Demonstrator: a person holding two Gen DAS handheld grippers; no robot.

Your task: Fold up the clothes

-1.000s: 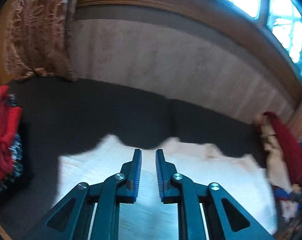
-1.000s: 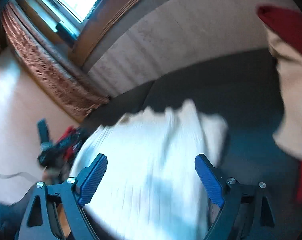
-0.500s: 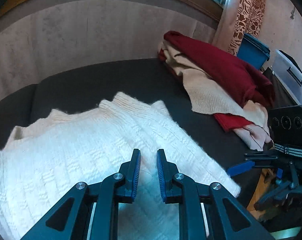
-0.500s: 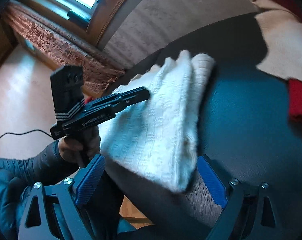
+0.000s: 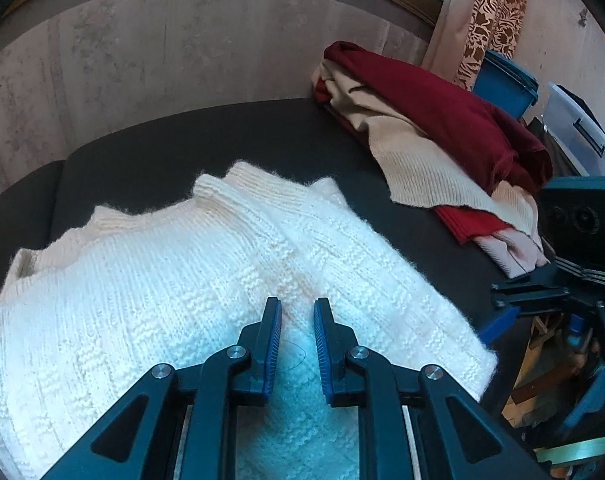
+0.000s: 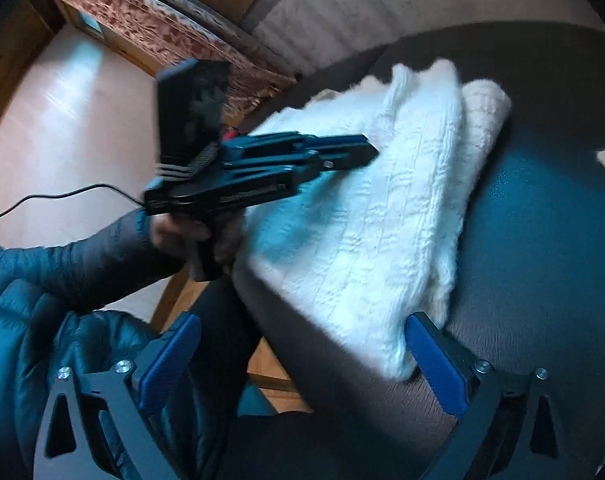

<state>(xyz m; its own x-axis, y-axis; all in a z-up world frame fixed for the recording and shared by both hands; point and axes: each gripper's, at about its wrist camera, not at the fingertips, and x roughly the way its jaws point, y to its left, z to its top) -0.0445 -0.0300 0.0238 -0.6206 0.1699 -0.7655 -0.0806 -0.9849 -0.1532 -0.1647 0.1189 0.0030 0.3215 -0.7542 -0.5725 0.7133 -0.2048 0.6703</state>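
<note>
A folded white knit sweater (image 5: 206,280) lies on the dark sofa seat (image 5: 222,136). My left gripper (image 5: 296,316) hovers just above the sweater's middle, its blue pads a narrow gap apart with nothing between them. In the right wrist view the sweater (image 6: 374,216) lies flat, and the left gripper (image 6: 358,154) reaches over it from the left. My right gripper (image 6: 302,344) is wide open at the sweater's near corner, at the seat's front edge, and holds nothing. The right gripper also shows at the right edge of the left wrist view (image 5: 542,300).
A pile of dark red and beige clothes (image 5: 442,136) lies on the seat's right end. A blue bin (image 5: 506,80) and a clear box (image 5: 578,132) stand beyond it. The sofa back (image 5: 162,48) rises behind. My blue-jacketed arm (image 6: 62,264) is at the left.
The left gripper swung right from facing the sofa's left end and settled over the sweater. The right gripper turned left and dropped to the sweater's near corner. Both stayed empty.
</note>
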